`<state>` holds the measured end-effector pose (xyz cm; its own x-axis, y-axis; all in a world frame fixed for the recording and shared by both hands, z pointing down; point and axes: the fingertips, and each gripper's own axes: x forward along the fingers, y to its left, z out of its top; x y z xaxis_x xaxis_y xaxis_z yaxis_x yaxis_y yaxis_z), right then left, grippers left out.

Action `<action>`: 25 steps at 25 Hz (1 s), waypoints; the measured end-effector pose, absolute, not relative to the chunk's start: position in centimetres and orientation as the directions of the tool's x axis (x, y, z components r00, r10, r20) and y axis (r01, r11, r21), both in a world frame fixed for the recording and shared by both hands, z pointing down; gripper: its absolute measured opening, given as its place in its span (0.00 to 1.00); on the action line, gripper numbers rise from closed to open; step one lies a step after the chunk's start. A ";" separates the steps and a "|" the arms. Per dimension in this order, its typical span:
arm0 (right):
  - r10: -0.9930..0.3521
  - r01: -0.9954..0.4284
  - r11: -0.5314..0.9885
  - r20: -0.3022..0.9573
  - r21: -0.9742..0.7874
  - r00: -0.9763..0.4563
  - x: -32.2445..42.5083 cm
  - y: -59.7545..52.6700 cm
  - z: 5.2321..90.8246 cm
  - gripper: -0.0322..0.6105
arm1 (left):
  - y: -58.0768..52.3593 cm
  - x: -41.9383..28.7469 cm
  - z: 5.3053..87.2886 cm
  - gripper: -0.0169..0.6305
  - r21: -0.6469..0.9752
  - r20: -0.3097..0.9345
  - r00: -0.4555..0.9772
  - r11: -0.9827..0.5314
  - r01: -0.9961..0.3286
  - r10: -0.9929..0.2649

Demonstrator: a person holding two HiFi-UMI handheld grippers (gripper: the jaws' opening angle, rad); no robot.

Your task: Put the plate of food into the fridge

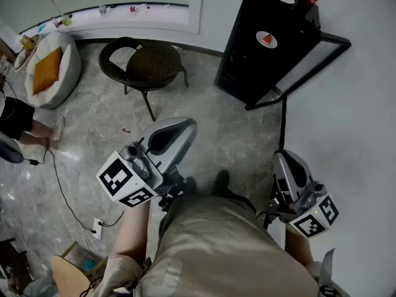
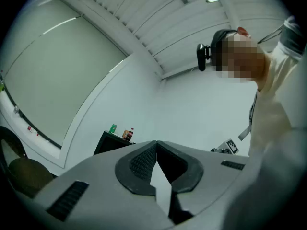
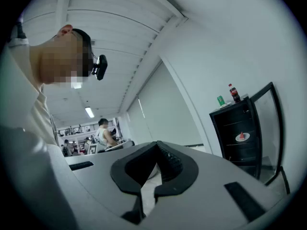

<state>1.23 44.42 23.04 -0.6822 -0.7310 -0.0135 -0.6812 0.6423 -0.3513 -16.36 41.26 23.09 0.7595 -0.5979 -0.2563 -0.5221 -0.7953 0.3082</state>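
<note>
Ahead of the left gripper [image 2: 156, 147], the black fridge [image 2: 106, 146] is largely hidden behind the gripper's own grey body. Only its top corner is seen, and the labels on the can [image 2: 113, 128] and bottle [image 2: 130, 134] standing there are too small to be read. Left of that gripper, a chair [image 2: 21, 174] is cut off by the picture's dark rim. Right of the right gripper [image 3: 156, 148], the food on the plate [image 3: 242, 137] is seen only as a small red shape, and its kind cannot be told. Beyond its jaws, to the left, distant people [image 3: 103, 131] are too small to be made out. In the head view, a person [image 1: 18, 125] far left of the left gripper is cut by the edge.
</note>
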 end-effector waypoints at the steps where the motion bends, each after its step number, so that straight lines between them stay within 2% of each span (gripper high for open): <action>1: -0.731 -0.682 0.641 -0.010 -0.352 -0.682 1.1 44.4 23.2 0.08 | 41.4 -16.4 23.2 0.04 0.309 -0.252 0.761 -0.795 -0.522 -0.598; 6: -0.718 -0.667 0.645 0.004 -0.372 -0.696 0.1 44.3 24.0 0.08 | 41.9 -16.8 24.1 0.04 0.317 -0.219 0.758 -0.780 -0.540 -0.614; 12: -0.695 -0.611 0.666 -0.057 -0.429 -0.717 1.6 43.7 23.2 0.08 | 40.3 -14.7 24.6 0.04 0.336 -0.185 0.765 -0.772 -0.540 -0.616; 25: -0.636 -0.524 0.712 -0.114 -0.468 -0.763 7.7 39.3 22.5 0.08 | 35.9 -6.8 22.3 0.04 0.311 -0.151 0.772 -0.771 -0.555 -0.617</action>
<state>7.69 39.27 22.53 -0.7629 -0.6363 -0.1142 -0.5236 0.7118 -0.4683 -6.78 35.86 22.30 0.7722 -0.6171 -0.1512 -0.5553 -0.7711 0.3114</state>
